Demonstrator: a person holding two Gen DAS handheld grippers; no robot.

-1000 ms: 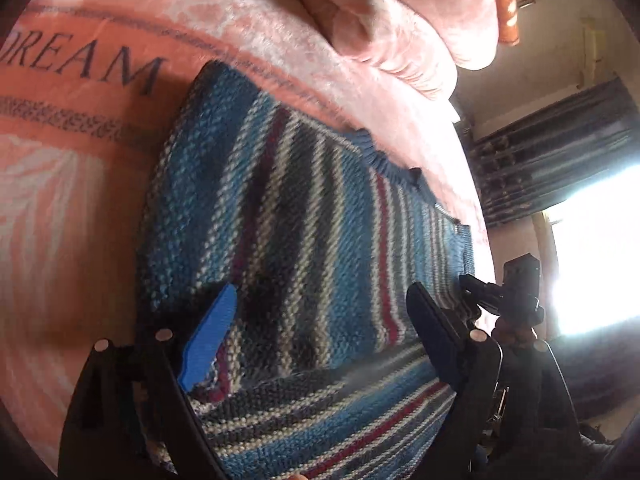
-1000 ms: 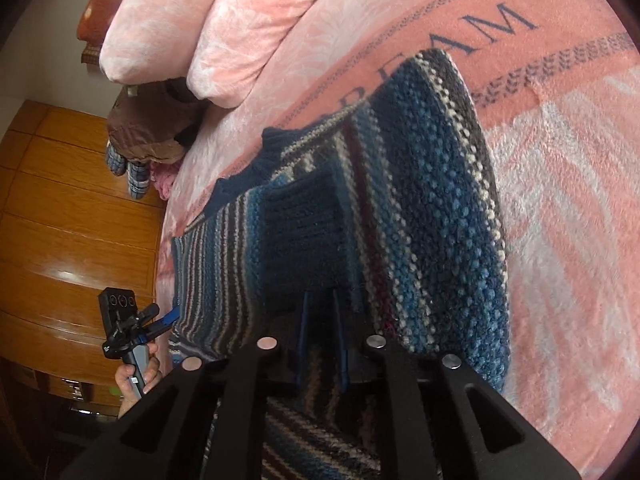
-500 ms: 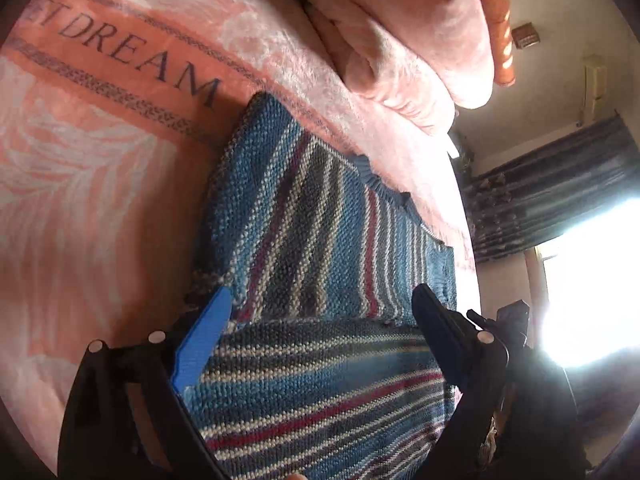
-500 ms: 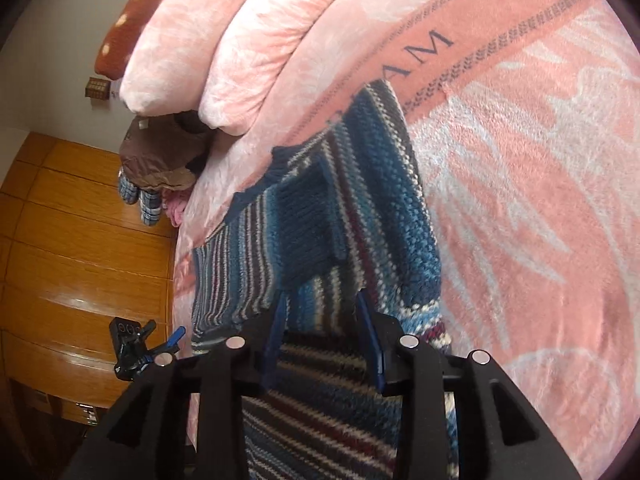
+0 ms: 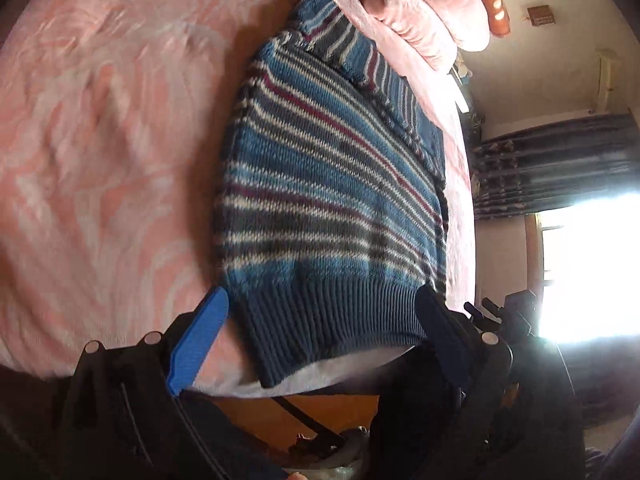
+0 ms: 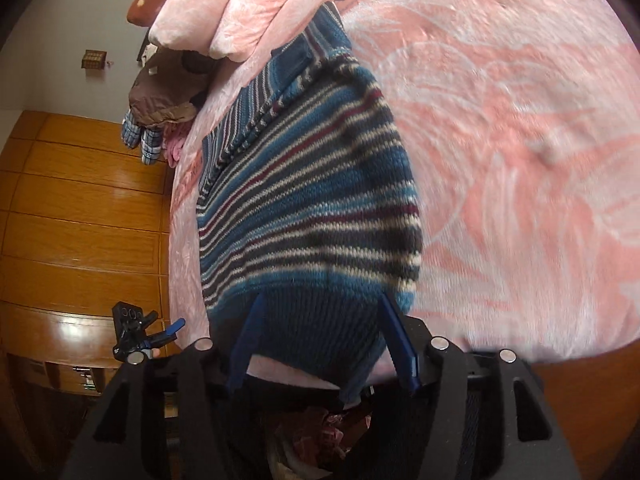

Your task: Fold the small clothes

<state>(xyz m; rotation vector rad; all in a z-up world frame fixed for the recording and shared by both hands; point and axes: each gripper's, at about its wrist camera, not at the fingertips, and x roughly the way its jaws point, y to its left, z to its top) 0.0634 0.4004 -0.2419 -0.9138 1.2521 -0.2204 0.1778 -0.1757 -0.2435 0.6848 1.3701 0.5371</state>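
A blue, white and maroon striped knit sweater (image 5: 332, 184) lies folded on the pink blanket (image 5: 100, 140), its dark ribbed hem at the bed's near edge. My left gripper (image 5: 320, 314) is open, its fingers standing either side of the hem with nothing gripped. In the right wrist view the same sweater (image 6: 308, 200) runs away from me, and my right gripper (image 6: 324, 332) is open around the ribbed hem. Each gripper also shows in the other's view: the right gripper (image 5: 516, 312) and the left gripper (image 6: 136, 332).
Pink pillows (image 5: 420, 4) are stacked at the head of the bed. A brown heap of clothes (image 6: 164, 92) sits beside them. A wooden wardrobe (image 6: 80, 208) stands on one side, dark curtains (image 5: 552, 168) and a bright window on the other.
Both grippers have drawn back from over the sweater to the bed's near edge. The right gripper's fingers, close together a second ago, now stand wide apart. The left stayed open.
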